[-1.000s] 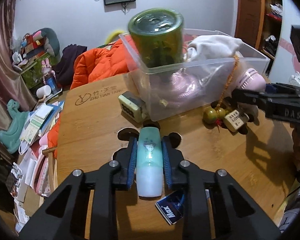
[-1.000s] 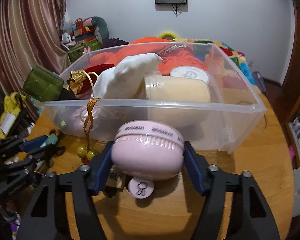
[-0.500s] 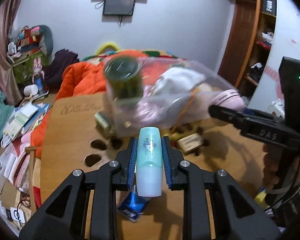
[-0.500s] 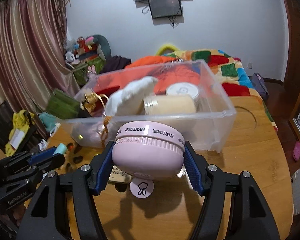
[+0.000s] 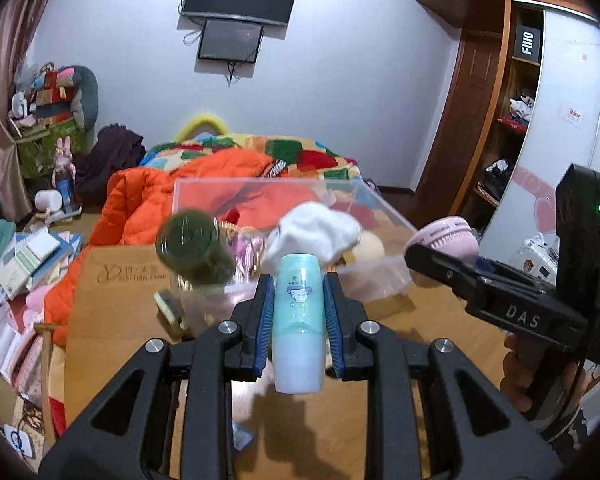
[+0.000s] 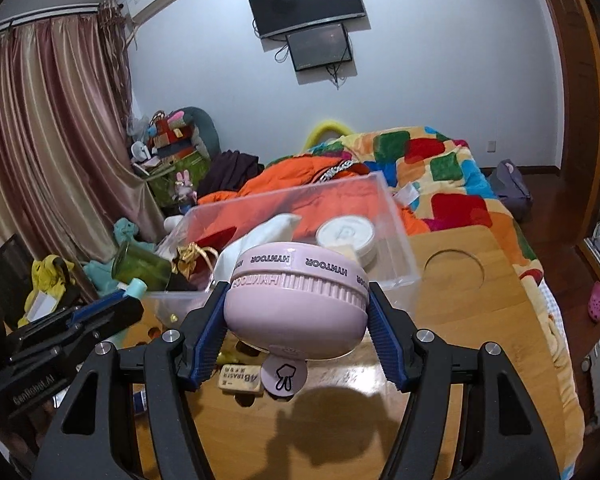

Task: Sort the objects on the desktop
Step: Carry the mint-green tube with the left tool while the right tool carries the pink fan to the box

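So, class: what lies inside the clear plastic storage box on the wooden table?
In the clear plastic storage box: a white cloth, round cream lidded tin, gold ribbon, dark green jar. Anything under them is hidden.

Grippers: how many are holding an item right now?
2. The left gripper is shut on a teal bottle; the right gripper is shut on a pink round case. Both are held above the wooden table, near the clear bin.

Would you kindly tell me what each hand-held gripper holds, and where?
Left hand-held gripper: teal bottle, clamped across its sides. Right hand-held gripper: pink fan, clamped across its round body.
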